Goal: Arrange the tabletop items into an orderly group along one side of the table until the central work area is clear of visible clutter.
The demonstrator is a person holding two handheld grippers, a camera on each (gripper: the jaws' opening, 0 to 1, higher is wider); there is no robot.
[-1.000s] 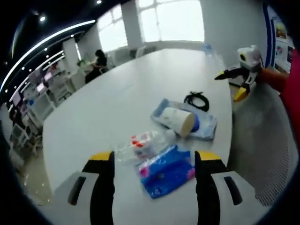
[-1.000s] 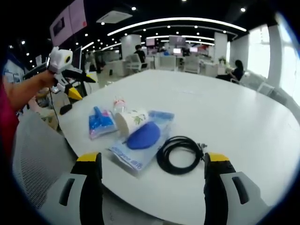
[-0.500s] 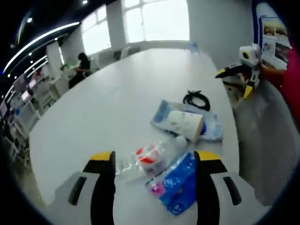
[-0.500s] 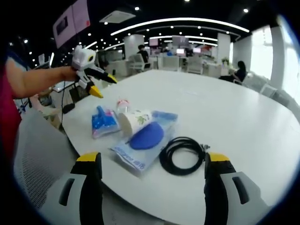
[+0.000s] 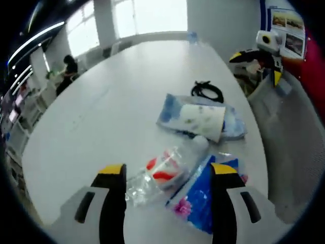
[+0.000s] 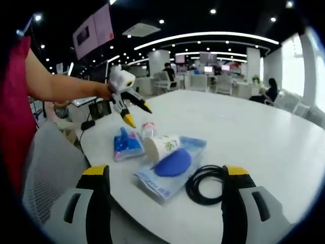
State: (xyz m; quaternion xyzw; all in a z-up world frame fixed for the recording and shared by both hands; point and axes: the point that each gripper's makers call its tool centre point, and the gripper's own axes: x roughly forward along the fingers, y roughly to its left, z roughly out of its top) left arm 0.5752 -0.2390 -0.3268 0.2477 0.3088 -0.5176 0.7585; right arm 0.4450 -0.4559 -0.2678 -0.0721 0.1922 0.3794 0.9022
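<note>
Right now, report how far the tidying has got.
Done: nothing visibly. The paper cup, blue pouch, clear packet and black cable lie loosely near the table edge. In hand: left gripper, open, approaches the clear packet; right gripper open, empty. Left: grouping everything.

Bright overall. Daylight floods from the windows in the left gripper view, blown out white, glaring off the far end of the table. Ceiling strip lights glow in the right gripper view. Soft motion blur throughout; fisheye bending toward edges. Shadows faint.
</note>
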